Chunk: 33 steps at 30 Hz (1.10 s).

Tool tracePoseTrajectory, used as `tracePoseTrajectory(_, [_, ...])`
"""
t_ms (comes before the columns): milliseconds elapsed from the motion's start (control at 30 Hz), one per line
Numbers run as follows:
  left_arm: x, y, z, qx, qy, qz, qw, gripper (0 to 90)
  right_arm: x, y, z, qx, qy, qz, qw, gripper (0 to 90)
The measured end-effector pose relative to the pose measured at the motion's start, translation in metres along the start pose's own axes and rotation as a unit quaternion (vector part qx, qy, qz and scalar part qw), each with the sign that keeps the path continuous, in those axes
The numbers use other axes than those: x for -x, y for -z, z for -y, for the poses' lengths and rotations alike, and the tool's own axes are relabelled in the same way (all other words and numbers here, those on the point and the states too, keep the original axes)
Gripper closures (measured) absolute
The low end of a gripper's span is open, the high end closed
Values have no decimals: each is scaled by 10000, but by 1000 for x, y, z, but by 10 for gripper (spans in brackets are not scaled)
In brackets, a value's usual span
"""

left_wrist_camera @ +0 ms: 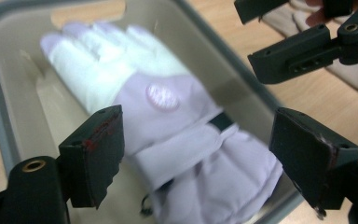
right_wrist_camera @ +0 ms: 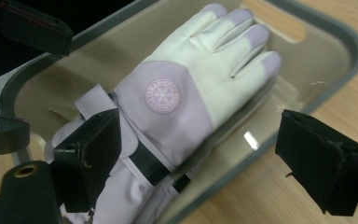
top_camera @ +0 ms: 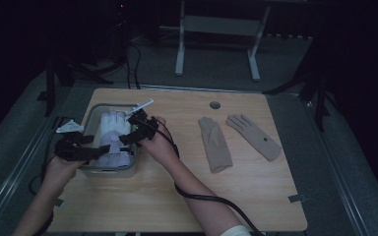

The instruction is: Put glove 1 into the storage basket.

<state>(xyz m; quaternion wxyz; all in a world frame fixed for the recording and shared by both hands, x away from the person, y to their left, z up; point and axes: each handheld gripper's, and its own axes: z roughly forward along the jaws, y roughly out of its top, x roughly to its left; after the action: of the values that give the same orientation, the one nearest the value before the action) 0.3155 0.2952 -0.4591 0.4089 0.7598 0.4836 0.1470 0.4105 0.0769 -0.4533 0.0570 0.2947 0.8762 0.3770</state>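
A white and lilac padded glove [top_camera: 112, 130] lies palm-down in a grey bin [top_camera: 109, 170] at the table's left. My left gripper [top_camera: 98, 147] hovers over its cuff end, jaws open and apart from the fabric. In the left gripper view the glove [left_wrist_camera: 168, 121] lies below the open left gripper [left_wrist_camera: 200, 126]. My right gripper [top_camera: 130, 132] is over the bin's right side, also open. The right gripper view has the glove [right_wrist_camera: 177, 93] with its round lilac badge under the open right gripper [right_wrist_camera: 203, 128], nothing pinched. Each gripper appears in the other's view: right gripper [left_wrist_camera: 284, 30], left gripper [right_wrist_camera: 18, 79].
Two beige knit gloves [top_camera: 215, 142] [top_camera: 255, 135] lie flat on the wooden table [top_camera: 177, 196] to the right of the bin. A cable trails from the right hand toward the front edge. A round hole [top_camera: 215, 104] sits near the far edge.
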Motion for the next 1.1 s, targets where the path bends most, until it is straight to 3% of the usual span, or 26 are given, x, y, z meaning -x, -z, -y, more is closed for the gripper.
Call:
tracePoseTrajectory(167, [20,-5,-5,210,-132,181,9995,183,8,18,2,-124,-8,-49,9999,146])
tracePoseTrajectory(233, [30,-8,-6,299,-282,148,9990,182,12,26,6,-115,13,-26,9999,146])
tracePoseTrajectory(333, [44,-13,-7,400,-355,300,9981,183,17,35,12,-69,16,19,10000,145])
tracePoseTrajectory(600, [78,-31,-11,242,-562,469,9970,151,29,56,31,31,105,148,9998,139])
tracePoseTrajectory(867, [96,-48,-11,171,-536,844,9948,34,41,73,50,-20,129,307,9994,139])
tracePoseTrajectory(1033, [107,-55,-8,123,-728,861,9935,22,50,83,61,10,107,392,9992,139])
tracePoseTrajectory(1100, [113,-59,-5,213,-794,884,9927,22,56,90,70,65,74,423,9991,139])
